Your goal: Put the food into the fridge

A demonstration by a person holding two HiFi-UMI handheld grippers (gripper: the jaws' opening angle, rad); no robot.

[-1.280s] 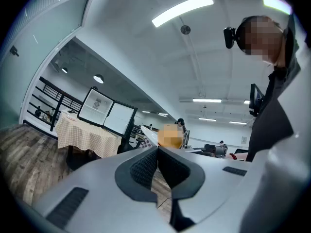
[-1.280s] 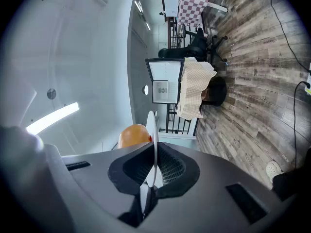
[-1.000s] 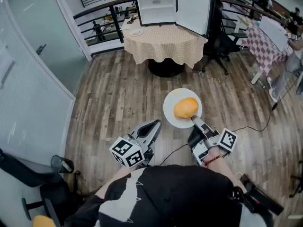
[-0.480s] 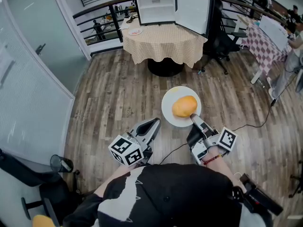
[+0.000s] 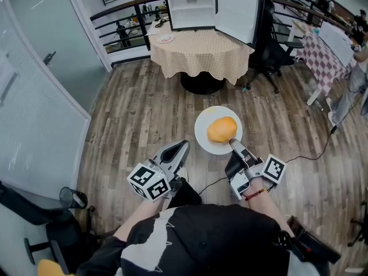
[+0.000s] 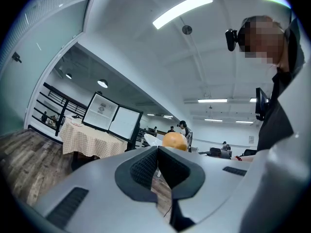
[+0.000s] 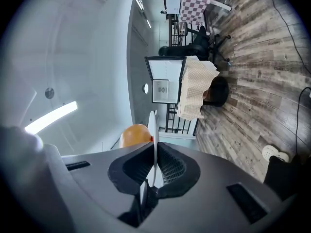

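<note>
One piece of orange food, one white plate, two hand-held grippers. My right hand-held gripper pinches the plate's near rim and holds it level over the wood floor. Food sits mid-plate: oval, long axis across my view, right end slightly farther from me. My left hand-held gripper is pressed together, empty. One fridge, door open, on the round desk, well apart from the food.

A round table under a checked cloth stands on the wooden floor; on it sit an open fridge and a small plate.
</note>
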